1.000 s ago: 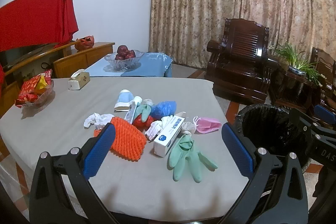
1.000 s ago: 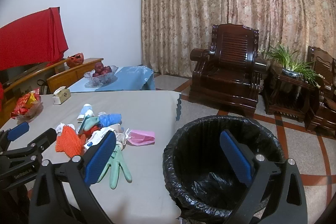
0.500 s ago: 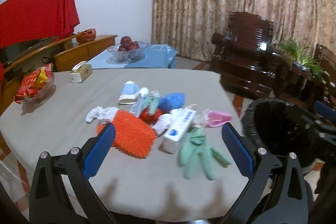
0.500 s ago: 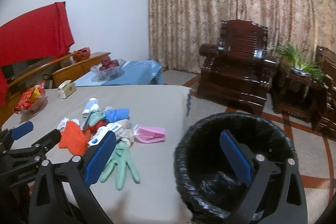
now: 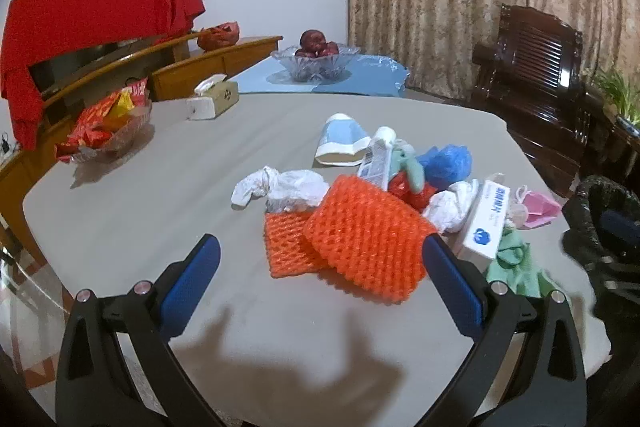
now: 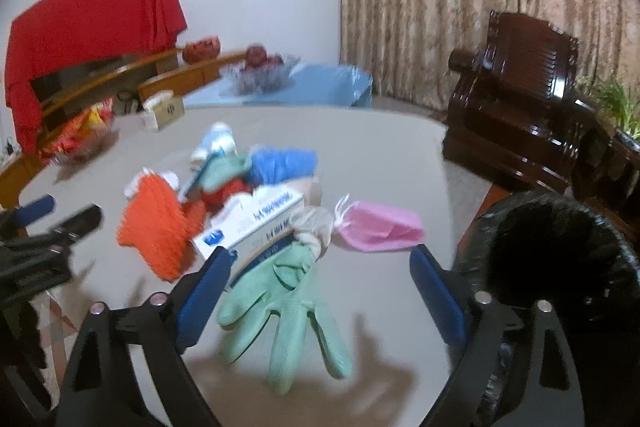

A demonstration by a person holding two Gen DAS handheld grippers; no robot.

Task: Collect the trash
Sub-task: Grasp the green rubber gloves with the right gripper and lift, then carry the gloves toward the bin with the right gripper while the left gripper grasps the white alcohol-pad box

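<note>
Clearly this is the reach-in step — nothing has been picked up yet. The trash lies heaped in the middle of the grey surface point(image 5: 160, 187), and I take the white box point(image 6: 256, 219) in that heap as my mark. Left of the box sits the orange foam net point(image 5: 360, 239); just in front of it, nearer the person, lies the green glove point(image 6: 280, 307); to its right rests the pink mask point(image 6: 380, 227); behind it are the blue bag point(image 6: 284, 163) and crumpled white wrappers.

The left gripper point(image 5: 320, 291) hangs before the orange net with its jaws spread wide and bare. The right gripper point(image 6: 320, 291) hovers over the glove — its jaws are closing, the glove's fingers lie between them, yet the pads do not seem to press on it.

The black-lined bin point(image 6: 560, 259) stands off the surface, well right of the box. Next, I judge, each pair of jaws must drop lower, pinch its soft piece firmly, then carry it over to the bin.
</note>
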